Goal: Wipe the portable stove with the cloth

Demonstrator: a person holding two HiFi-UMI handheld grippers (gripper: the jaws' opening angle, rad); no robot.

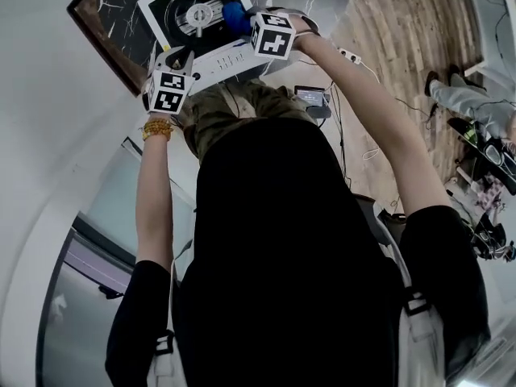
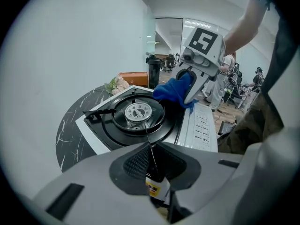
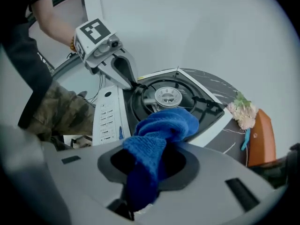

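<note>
Portable stove [image 2: 199,125] on dark marbled table [image 2: 70,130]: R gripper [image 2: 188,95] clamped on blue cloth [image 3: 159,130] by burner; L gripper [image 3: 136,85] pinched shut on thin grate prong [image 2: 149,146].

An open office — wood floor [image 1: 403,31] strewn with cables [image 1: 371,153], people [image 2: 228,76] (distant) around cluttered workstations [image 1: 488,156].

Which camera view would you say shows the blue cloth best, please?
The right gripper view: the blue cloth fills its centre, bunched and clamped in the right gripper. The left gripper view shows it smaller, from the side, over the stove. The head view shows only a blue scrap beside that gripper.
</note>
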